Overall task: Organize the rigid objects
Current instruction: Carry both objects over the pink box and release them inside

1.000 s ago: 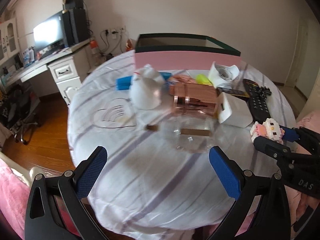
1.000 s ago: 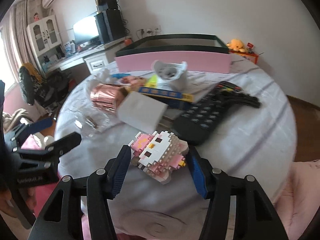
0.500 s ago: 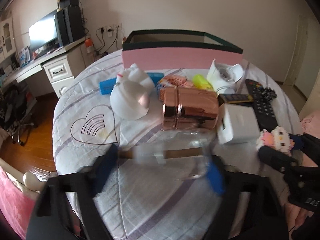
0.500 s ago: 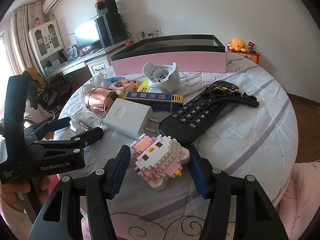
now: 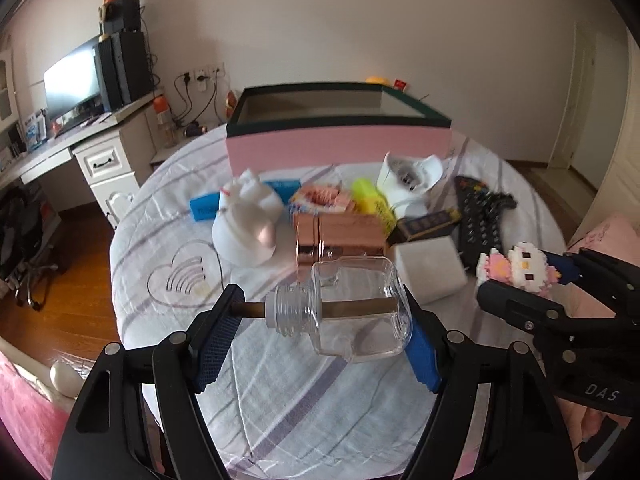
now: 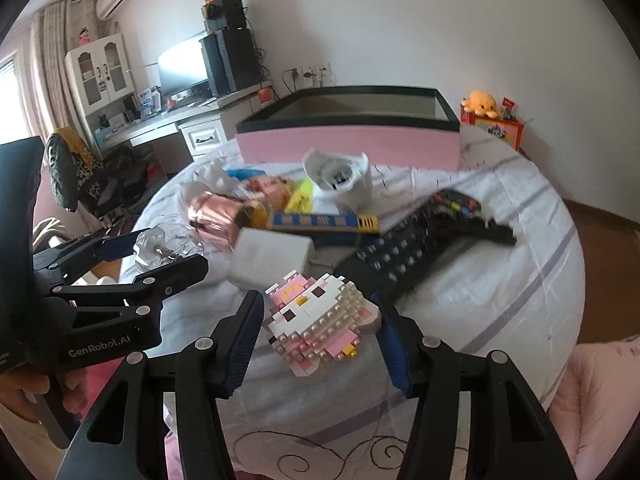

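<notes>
The left gripper (image 5: 320, 320) is clamped on a clear plastic bottle (image 5: 356, 312), which lies sideways between the blue pads with its threaded neck toward the left pad and a brown wick rod running along its axis; the bottle is held above the striped white cloth of the round bench (image 5: 280, 400). The right gripper (image 6: 318, 332) is closed on a pink-and-white block-built cat figure (image 6: 320, 320), gripped at both flanks and raised over the bench's near edge; in the left wrist view the same figure (image 5: 520, 264) appears at the right, just beyond the black fingers (image 5: 516, 304) of that gripper. Immediately behind the bottle lie a copper-coloured cylinder (image 5: 340, 236) on its side and a white rectangular adapter (image 5: 428, 268), the two close together. To the left of the cylinder sits a white rounded object (image 5: 248, 224) with a blue bar (image 5: 244, 204) partly behind it. Farther back are a yellow item (image 5: 370, 196), a white cup-like shell (image 5: 408, 180) with an open top, and a dark blue-and-yellow box (image 6: 324, 222) lying flat. A black remote control (image 6: 412, 244) lies at the right of the pile, beside a second dark handset (image 6: 492, 232). At the far edge of the bench stands an open pink box with a dark green rim (image 5: 336, 136). A heart outline (image 5: 184, 276) is printed on the cloth at the left.
</notes>
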The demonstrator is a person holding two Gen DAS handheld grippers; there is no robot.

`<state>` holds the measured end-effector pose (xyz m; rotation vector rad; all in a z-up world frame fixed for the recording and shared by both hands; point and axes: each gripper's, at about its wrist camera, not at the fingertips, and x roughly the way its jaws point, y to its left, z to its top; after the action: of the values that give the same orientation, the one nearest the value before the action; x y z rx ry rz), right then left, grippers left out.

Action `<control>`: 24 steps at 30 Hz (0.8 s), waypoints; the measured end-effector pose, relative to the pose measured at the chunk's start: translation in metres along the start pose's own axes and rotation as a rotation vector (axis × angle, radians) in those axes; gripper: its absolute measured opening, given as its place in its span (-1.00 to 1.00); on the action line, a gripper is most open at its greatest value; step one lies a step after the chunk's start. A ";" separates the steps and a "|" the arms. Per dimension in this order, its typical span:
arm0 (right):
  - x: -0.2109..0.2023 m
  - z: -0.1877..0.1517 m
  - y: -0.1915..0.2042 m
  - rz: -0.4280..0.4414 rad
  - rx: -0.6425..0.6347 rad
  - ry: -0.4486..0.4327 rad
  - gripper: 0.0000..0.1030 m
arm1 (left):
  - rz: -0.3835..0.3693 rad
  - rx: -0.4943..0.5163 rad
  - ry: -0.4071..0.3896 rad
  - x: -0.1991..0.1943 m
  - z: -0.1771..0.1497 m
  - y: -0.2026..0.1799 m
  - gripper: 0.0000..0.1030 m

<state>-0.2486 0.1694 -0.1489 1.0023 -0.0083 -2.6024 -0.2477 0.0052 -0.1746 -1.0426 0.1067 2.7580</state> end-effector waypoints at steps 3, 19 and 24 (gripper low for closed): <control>-0.003 0.009 0.000 0.002 -0.009 -0.012 0.10 | -0.002 0.011 -0.012 -0.003 0.009 -0.001 0.47; 0.012 0.118 -0.028 -0.006 -0.059 -0.100 0.11 | -0.001 0.053 -0.117 0.021 0.125 -0.003 0.47; 0.047 0.160 -0.042 0.014 -0.043 -0.073 0.11 | 0.008 0.036 -0.101 0.054 0.171 0.015 0.47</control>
<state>-0.3985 0.1749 -0.0645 0.8889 0.0222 -2.6138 -0.4016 0.0220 -0.0822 -0.8948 0.1456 2.7988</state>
